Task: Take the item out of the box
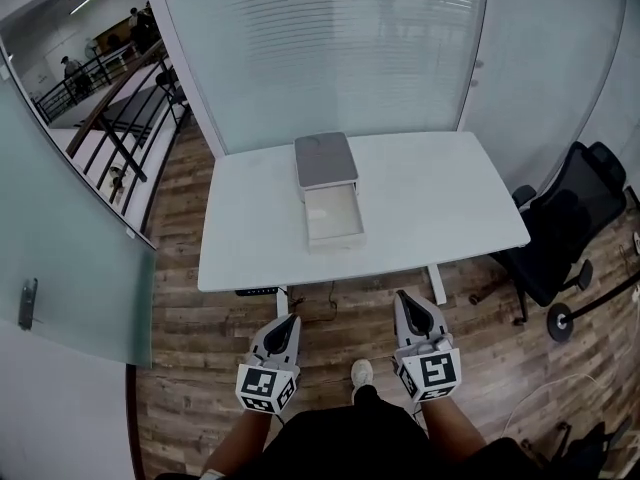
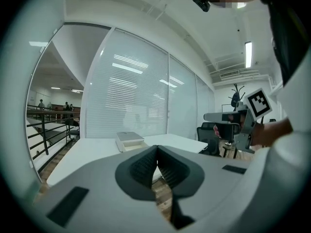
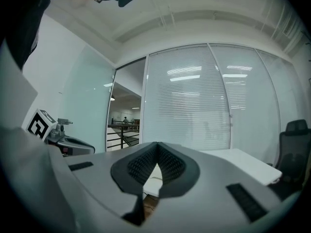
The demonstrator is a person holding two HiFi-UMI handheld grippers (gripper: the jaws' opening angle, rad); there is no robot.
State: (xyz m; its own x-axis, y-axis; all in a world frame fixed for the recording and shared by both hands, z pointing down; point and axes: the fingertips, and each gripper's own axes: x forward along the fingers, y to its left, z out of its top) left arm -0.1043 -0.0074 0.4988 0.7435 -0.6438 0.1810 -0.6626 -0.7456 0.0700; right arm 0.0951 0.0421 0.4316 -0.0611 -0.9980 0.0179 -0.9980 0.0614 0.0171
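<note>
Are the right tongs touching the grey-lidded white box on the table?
Apart: head view shows right tongs over wooden floor, grey-lidded white box far ahead.

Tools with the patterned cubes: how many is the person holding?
2. The left tool is held low before the table's near edge, the right tool beside it; both are shut and empty.

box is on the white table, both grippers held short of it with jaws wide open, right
Wrong on the jaws: the left gripper view shows the left gripper shut, and the right gripper view shows the right gripper shut. The box is on the white table, both grippers short of it.
</note>
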